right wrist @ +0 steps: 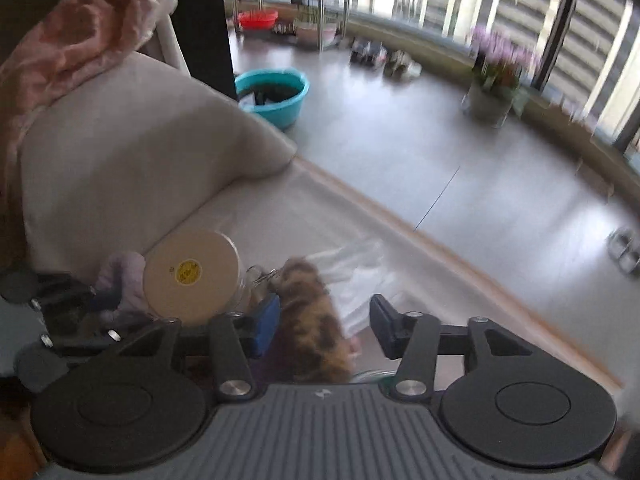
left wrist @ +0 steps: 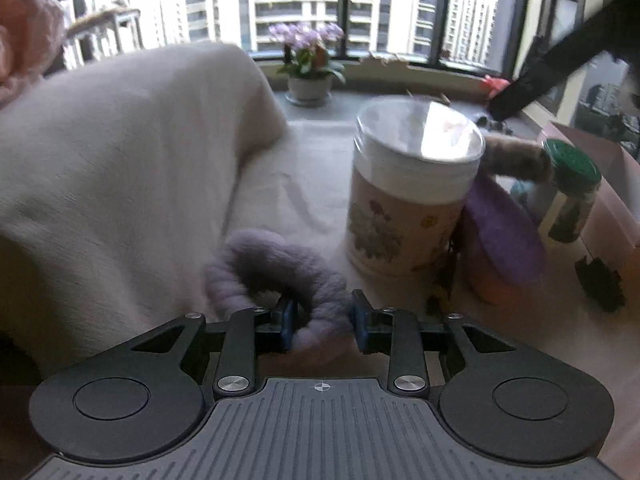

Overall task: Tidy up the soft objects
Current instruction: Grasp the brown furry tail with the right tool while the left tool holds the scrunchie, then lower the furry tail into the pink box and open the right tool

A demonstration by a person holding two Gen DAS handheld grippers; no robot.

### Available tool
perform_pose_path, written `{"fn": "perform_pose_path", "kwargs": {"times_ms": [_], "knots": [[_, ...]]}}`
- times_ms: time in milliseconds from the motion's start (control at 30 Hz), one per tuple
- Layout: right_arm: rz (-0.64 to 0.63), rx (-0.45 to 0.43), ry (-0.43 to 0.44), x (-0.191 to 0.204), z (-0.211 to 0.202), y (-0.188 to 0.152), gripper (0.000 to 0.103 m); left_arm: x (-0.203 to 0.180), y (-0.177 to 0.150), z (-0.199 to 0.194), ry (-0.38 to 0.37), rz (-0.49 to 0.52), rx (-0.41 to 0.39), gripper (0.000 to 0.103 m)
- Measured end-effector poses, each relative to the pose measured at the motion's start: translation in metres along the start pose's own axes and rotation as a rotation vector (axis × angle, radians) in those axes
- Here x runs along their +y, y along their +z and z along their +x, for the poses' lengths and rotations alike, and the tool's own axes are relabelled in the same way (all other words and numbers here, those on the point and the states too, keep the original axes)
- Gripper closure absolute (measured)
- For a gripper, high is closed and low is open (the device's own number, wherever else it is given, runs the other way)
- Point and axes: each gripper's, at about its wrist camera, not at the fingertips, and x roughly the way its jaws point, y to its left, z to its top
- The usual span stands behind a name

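The left gripper (left wrist: 322, 322) has its jaws parted around a lilac fluffy ring (left wrist: 276, 270), which lies on the cream-covered surface (left wrist: 292, 196) just in front of the floral canister (left wrist: 412, 192); whether the pads touch it cannot be determined. The right gripper (right wrist: 324, 326) has its jaws spread apart, with a brown mottled fluffy item (right wrist: 316, 320) between them, its left side against the blue pad. A purple soft item (left wrist: 504, 232) leans beside the canister.
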Motion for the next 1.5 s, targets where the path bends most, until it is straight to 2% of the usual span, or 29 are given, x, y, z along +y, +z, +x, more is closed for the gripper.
{"fn": "perform_pose_path", "kwargs": {"times_ms": [133, 200, 333, 367, 433, 600, 800, 1000, 1233, 1500], "knots": [[0.131, 0.074, 0.040, -0.014, 0.039, 0.017, 0.062, 0.003, -0.004, 0.004, -0.027, -0.006, -0.017, 0.071], [0.191, 0.115, 0.055, -0.020, 0.059, 0.024, 0.062, 0.007, -0.005, 0.001, -0.056, -0.021, -0.042, 0.075], [0.327, 0.187, 0.132, -0.039, 0.087, 0.018, 0.063, 0.010, -0.013, -0.006, -0.073, -0.035, -0.101, 0.081], [0.352, 0.190, 0.158, -0.042, 0.088, 0.017, 0.071, 0.008, -0.013, -0.008, -0.077, -0.040, -0.119, 0.082], [0.336, 0.179, 0.150, -0.041, 0.081, 0.015, 0.090, 0.010, -0.013, -0.017, -0.107, -0.052, -0.152, 0.083], [0.318, 0.035, 0.142, -0.027, 0.019, 0.016, 0.092, 0.013, 0.008, -0.039, -0.117, -0.050, -0.197, 0.084], [0.304, -0.137, 0.155, -0.011, -0.072, 0.019, 0.092, 0.013, 0.052, -0.077, -0.090, -0.029, -0.317, 0.084], [0.275, -0.261, 0.120, 0.003, -0.142, 0.015, 0.092, 0.001, 0.089, -0.097, -0.072, 0.020, -0.369, 0.084], [0.281, -0.400, 0.053, -0.011, -0.226, 0.004, 0.092, -0.044, 0.107, -0.110, -0.112, 0.110, -0.408, 0.084], [0.341, -0.554, -0.085, -0.051, -0.302, -0.025, 0.092, -0.124, 0.114, -0.108, -0.240, 0.215, -0.423, 0.083]]}}
